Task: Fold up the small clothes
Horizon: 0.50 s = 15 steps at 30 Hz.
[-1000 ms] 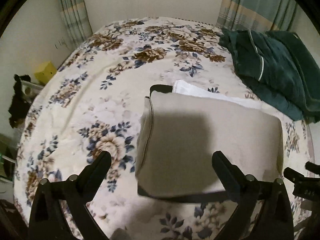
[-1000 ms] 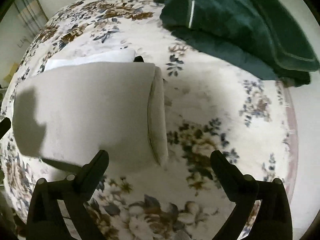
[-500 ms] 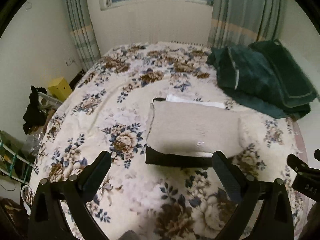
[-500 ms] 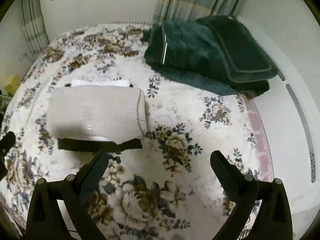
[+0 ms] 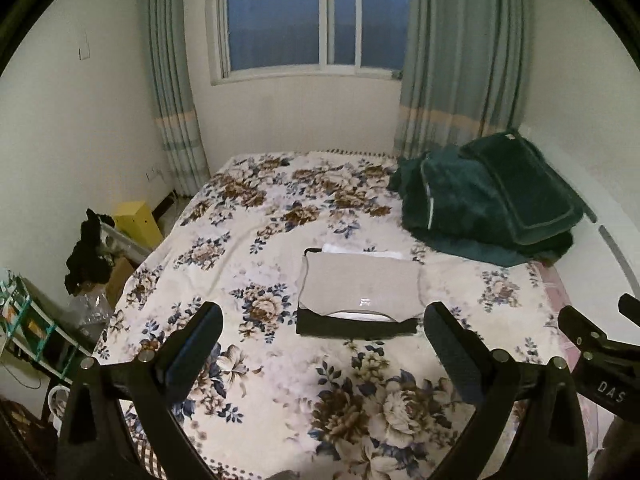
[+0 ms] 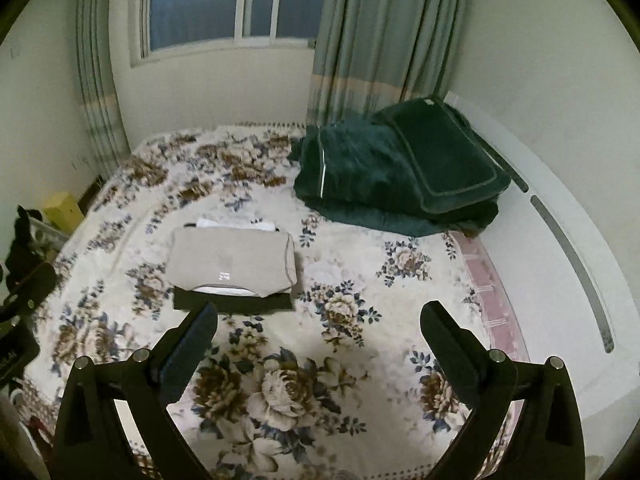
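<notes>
A folded beige garment [image 5: 360,286] lies on top of a small stack with a black garment [image 5: 356,326] and a white one [image 5: 362,251] under it, in the middle of the floral bed [image 5: 248,248]. The stack also shows in the right wrist view [image 6: 230,262]. My left gripper [image 5: 323,344] is open and empty, held above the bed well back from the stack. My right gripper [image 6: 319,338] is open and empty too, back and to the right of the stack.
A dark green folded blanket and pillow [image 5: 488,200] lie at the bed's far right, also seen in the right wrist view [image 6: 400,168]. A yellow box [image 5: 136,220] and dark clutter [image 5: 88,252] stand beside the bed's left edge. A window and curtains are behind.
Both grippers have pulled back and up from the stack, which now looks much smaller. The folded stack has stayed in place on the bed.
</notes>
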Motion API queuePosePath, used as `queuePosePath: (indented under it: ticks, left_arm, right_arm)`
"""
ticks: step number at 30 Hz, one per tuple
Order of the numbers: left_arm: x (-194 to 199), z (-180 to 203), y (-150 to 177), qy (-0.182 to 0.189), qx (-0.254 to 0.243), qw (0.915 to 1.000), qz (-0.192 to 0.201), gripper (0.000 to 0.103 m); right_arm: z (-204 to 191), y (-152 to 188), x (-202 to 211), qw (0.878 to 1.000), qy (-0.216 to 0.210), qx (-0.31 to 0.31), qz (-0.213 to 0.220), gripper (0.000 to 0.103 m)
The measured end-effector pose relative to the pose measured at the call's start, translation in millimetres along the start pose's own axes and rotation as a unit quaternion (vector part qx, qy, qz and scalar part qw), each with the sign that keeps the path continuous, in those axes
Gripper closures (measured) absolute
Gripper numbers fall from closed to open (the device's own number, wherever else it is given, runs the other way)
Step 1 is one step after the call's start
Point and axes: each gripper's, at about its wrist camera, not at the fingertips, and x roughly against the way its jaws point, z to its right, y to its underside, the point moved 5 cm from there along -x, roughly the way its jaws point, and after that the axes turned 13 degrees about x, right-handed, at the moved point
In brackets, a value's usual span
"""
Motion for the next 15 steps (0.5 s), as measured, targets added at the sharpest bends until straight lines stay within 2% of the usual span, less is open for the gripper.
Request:
queuePosePath:
  ticks: [5,9,15]
  left_arm:
    - [39,3,5,0.003,0.003,0.9998,-0.019,0.000]
    - [62,7,6,0.006,0.004,0.9994,-0.035,0.000]
    - [92,10,3,-0.001,0.003,1.0000,-0.007,0.000]
  right_arm:
    - [16,6,64,1.000,-0.003,-0.010,0.012,0.000]
    - [26,9,98,1.000,-0.002,-0.010,0.012,0.000]
    - [40,8,122,1.000,-0.008,-0.013,0.009,0.000]
